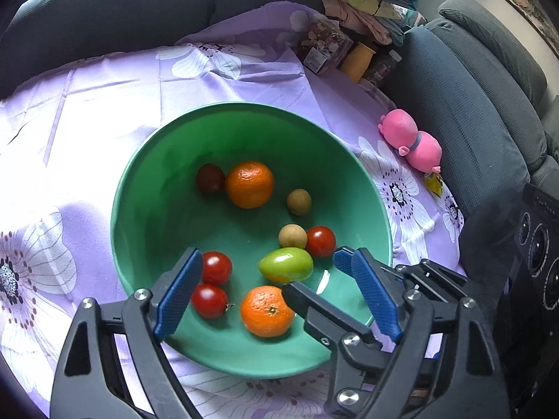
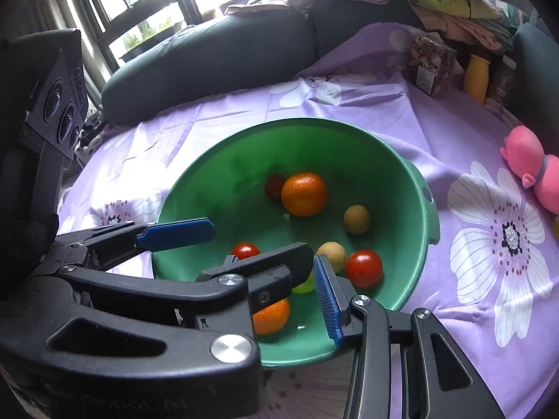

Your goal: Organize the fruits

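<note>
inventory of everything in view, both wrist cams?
bowl: 1, green, centre of the table
oranges: 2, orange, in the bowl
red tomatoes: 3, red, in the bowl
dark tomato: 1, dark red, touching the far orange
green tomato: 1, green, in the bowl
tan fruits: 2, tan, in the bowl
tablecloth: 1, purple floral, under the bowl
pig toy: 1, pink, right of the bowl
packet: 1, clear, far table edge
bottle: 1, yellow, beside the packet
clothes: pile, mixed colours, behind the packet
sofa: 1, grey, behind the table
left gripper: jaws open, over the bowl
right gripper: jaws open, by the green tomato
</note>
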`<action>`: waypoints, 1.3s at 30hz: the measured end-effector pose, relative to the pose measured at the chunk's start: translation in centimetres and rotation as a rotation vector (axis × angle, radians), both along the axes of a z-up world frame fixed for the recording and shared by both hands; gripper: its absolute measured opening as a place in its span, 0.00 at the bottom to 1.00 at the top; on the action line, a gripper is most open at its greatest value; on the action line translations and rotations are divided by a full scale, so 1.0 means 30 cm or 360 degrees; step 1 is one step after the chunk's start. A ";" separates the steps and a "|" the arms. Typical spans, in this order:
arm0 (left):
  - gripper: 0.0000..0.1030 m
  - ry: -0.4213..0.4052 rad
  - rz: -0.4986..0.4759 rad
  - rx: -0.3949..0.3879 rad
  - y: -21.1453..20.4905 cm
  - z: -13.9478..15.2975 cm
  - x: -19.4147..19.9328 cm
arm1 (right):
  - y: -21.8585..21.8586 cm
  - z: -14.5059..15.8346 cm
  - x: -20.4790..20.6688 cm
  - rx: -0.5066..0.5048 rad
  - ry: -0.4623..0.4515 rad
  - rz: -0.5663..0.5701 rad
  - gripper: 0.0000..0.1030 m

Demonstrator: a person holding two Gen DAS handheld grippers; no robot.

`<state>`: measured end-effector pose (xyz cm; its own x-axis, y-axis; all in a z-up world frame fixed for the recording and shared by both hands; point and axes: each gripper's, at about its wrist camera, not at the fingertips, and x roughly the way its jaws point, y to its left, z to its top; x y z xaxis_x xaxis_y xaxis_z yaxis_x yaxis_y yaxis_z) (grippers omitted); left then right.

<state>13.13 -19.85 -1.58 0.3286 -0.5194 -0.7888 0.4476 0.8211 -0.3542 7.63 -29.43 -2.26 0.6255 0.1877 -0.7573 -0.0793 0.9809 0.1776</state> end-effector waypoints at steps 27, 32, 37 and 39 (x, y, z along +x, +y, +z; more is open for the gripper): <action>0.99 -0.0391 0.0241 0.0318 0.164 0.153 -0.176 | 0.001 0.132 -0.187 -0.0253 -0.0257 -0.0083 0.78; 0.99 -0.0418 0.0242 0.0343 0.185 0.169 -0.199 | 0.009 0.149 -0.203 -0.0274 -0.0268 -0.0079 0.78; 0.99 -0.0439 0.0249 0.0378 0.189 0.188 -0.216 | 0.018 0.165 -0.213 -0.0293 -0.0277 -0.0062 0.78; 0.99 -0.0450 0.0258 0.0385 0.188 0.196 -0.222 | 0.023 0.172 -0.217 -0.0301 -0.0282 -0.0061 0.78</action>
